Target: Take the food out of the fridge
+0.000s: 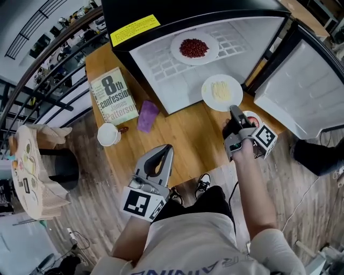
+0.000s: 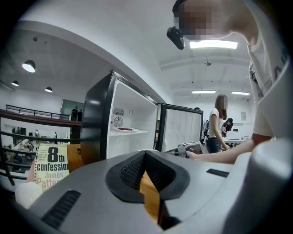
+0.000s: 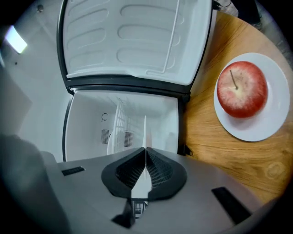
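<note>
Plate (image 1: pixel 208 94): stiff, slick, breakable, we judge; pale food (image 1: pixel 221 90) loose on it. Our right gripper (image 1: pixel 234 110) pinches its near rim; left gripper (image 1: pixel 166 149) pressed together, empty.

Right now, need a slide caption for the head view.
Right gripper clamps a plate of pale food at the open fridge; a plate of red food sits inside.

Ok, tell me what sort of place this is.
Probably an open-plan lab or office, not a home kitchen. The mini fridge stands on a wooden table, a railed mezzanine is in view beside it, and people stand about under ceiling strip lights.
</note>
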A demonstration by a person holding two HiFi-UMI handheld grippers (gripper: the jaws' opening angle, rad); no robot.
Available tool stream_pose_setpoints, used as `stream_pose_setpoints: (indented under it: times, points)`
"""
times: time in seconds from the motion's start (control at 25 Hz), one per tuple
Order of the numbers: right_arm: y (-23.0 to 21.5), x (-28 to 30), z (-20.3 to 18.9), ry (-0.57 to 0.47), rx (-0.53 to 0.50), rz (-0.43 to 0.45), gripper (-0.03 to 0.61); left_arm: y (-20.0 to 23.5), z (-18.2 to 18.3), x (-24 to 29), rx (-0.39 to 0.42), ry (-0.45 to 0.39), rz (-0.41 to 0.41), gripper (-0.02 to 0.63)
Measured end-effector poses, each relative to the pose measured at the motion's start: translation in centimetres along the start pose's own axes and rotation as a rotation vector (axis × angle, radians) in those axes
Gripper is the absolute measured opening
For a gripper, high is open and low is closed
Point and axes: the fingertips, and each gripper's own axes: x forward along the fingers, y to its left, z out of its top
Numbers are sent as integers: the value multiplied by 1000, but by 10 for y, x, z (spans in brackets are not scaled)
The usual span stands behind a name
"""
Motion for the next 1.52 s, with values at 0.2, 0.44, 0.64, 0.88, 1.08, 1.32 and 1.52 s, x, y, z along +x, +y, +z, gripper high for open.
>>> stream_pose_setpoints:
  times: [0.2, 0.44, 0.64, 0.88, 1.08, 1.32, 1.52]
  points:
    - [0, -38, -13, -7, -2, 4, 26, -11, 0, -4, -2, 2, -52, 8]
    - [-16, -82, -27, -4, 11, 20, 26, -25, -5, -7, 7, 15, -119, 8]
    - [-35, -110, -46, 35, 34, 26, 26, -33, -15, -11, 10, 37, -152, 8]
    - [-59, -132, -57, 59, 43, 7, 26, -41, -28, -10, 14, 60, -172, 8]
    - [-79, -139, -61, 94, 35, -12, 26, -47, -42, -6, 18, 88, -185, 8]
    - [-102, -143, -65, 133, 21, -47, 26, -54, -45, -2, 20, 99, -190, 8]
    - [-120, -139, -67, 142, 26, -86, 26, -51, -46, -4, 20, 105, -175, 8]
